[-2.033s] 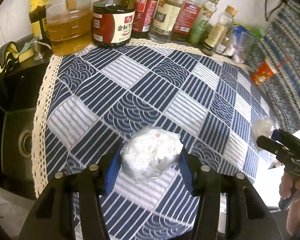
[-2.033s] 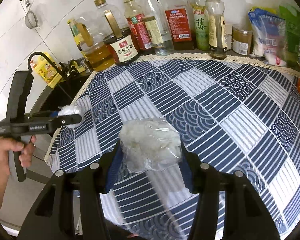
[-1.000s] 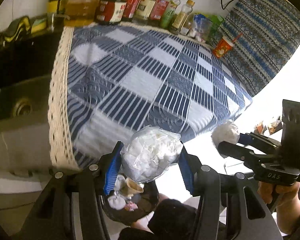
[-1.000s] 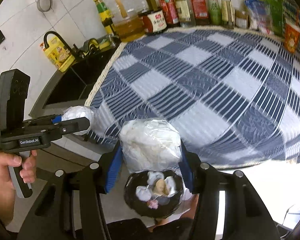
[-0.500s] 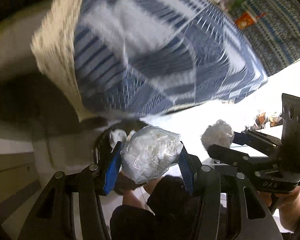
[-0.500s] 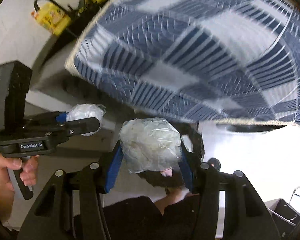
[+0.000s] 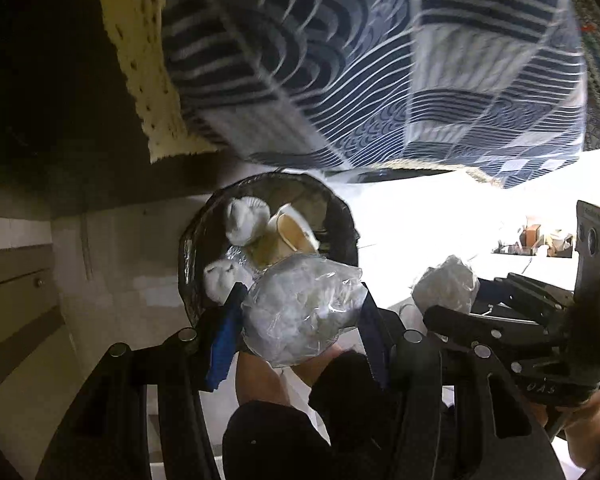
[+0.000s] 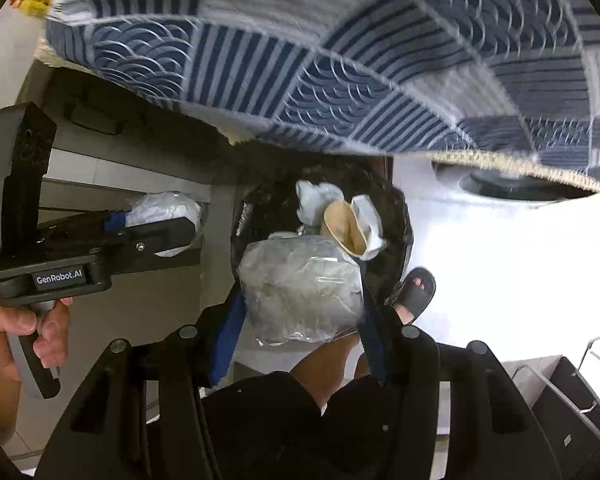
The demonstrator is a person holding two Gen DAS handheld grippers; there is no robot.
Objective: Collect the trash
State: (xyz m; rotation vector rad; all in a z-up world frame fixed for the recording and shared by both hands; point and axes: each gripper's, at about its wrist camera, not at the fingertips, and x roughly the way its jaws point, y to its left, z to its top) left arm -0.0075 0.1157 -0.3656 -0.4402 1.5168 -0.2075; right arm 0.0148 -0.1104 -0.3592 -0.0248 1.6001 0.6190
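Two crumpled clear-plastic wads sit clamped in my left tongs and right tongs; I should centre each above the black-lined round bin ahead, then release.

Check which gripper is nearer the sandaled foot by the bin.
Right, most likely. The right gripper, clamping a bagged wad, hangs just left of the sandaled foot. The left gripper is across the bin, far left.

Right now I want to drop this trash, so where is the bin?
The black-lined trash bin sits on the floor below the blue tablecloth's edge, just ahead of both tools' bagged wads in both wrist views.
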